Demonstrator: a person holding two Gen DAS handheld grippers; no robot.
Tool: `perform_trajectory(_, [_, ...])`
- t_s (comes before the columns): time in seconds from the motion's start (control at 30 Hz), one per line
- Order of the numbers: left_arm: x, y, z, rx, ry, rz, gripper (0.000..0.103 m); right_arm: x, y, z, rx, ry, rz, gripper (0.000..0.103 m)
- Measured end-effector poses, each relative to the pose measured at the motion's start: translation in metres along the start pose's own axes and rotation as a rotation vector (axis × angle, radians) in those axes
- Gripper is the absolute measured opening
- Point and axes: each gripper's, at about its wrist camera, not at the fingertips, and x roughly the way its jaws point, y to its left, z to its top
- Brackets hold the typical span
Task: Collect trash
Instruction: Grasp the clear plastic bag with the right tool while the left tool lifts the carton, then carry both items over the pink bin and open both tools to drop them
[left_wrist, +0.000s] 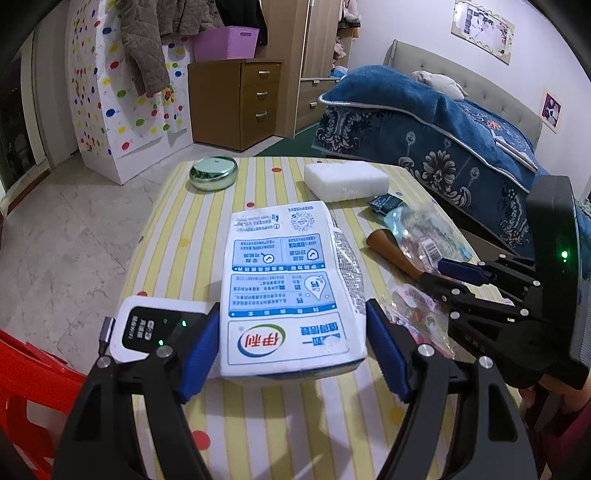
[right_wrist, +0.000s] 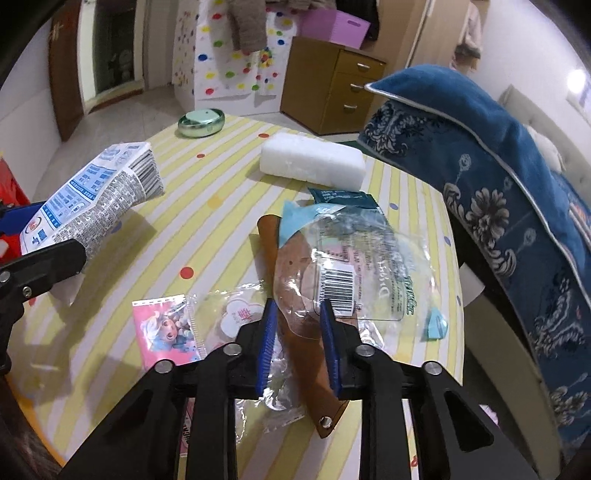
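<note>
A white and blue milk bag (left_wrist: 291, 280) sits between the blue pads of my left gripper (left_wrist: 291, 306), which is shut on its near end. In the right wrist view the bag (right_wrist: 92, 199) hangs tilted above the striped table (right_wrist: 207, 229). My right gripper (right_wrist: 299, 304) points down at a clear plastic wrapper with a barcode (right_wrist: 354, 269) lying over a brown leather strip (right_wrist: 306, 354). Its narrow pads press on the wrapper's near edge and the strip. In the left wrist view the right gripper (left_wrist: 439, 273) is at that wrapper (left_wrist: 428, 236).
A pink cartoon wrapper (right_wrist: 168, 328) and crumpled clear film (right_wrist: 236, 314) lie just left of the right gripper. Farther back are a dark teal packet (right_wrist: 343, 197), a white foam block (right_wrist: 312, 162) and a green tin (right_wrist: 201, 122). A white device (left_wrist: 147, 328) is by the left finger. A blue bed (left_wrist: 443, 147) borders the table's right side.
</note>
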Motion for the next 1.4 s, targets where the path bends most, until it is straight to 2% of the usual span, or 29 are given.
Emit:
perform_trajectory(0.07, [0.0, -0.001, -0.002, 0.004, 0.005, 0.002, 0.073, -0.002, 0.001, 0.001, -0.01, -0.004, -0.002, 0.006])
perform_trajectory(0.13, [-0.002, -0.003, -0.005, 0.005, 0.008, 0.0, 0.073, -0.008, 0.0, 0.001, -0.014, -0.021, -0.012, 0.003])
perform_trajectory(0.33, [-0.018, -0.008, -0.006, 0.011, -0.016, -0.009, 0.073, -0.061, -0.026, 0.006, 0.064, -0.153, -0.057, 0.0])
perform_trajectory(0.5, [-0.036, -0.023, -0.004, 0.032, -0.049, -0.037, 0.073, -0.113, -0.063, -0.007, 0.207, -0.229, -0.033, 0.0])
perform_trajectory(0.67, [-0.046, -0.049, -0.01, 0.065, -0.053, -0.095, 0.073, -0.142, -0.082, -0.04, 0.307, -0.238, 0.006, 0.0])
perform_trajectory(0.97, [-0.053, -0.112, -0.028, 0.169, -0.022, -0.198, 0.073, -0.177, -0.102, -0.098, 0.419, -0.254, -0.031, 0.0])
perform_trajectory(1.4, [-0.045, -0.217, -0.029, 0.327, 0.0, -0.309, 0.073, -0.185, -0.148, -0.174, 0.563, -0.207, -0.097, 0.0])
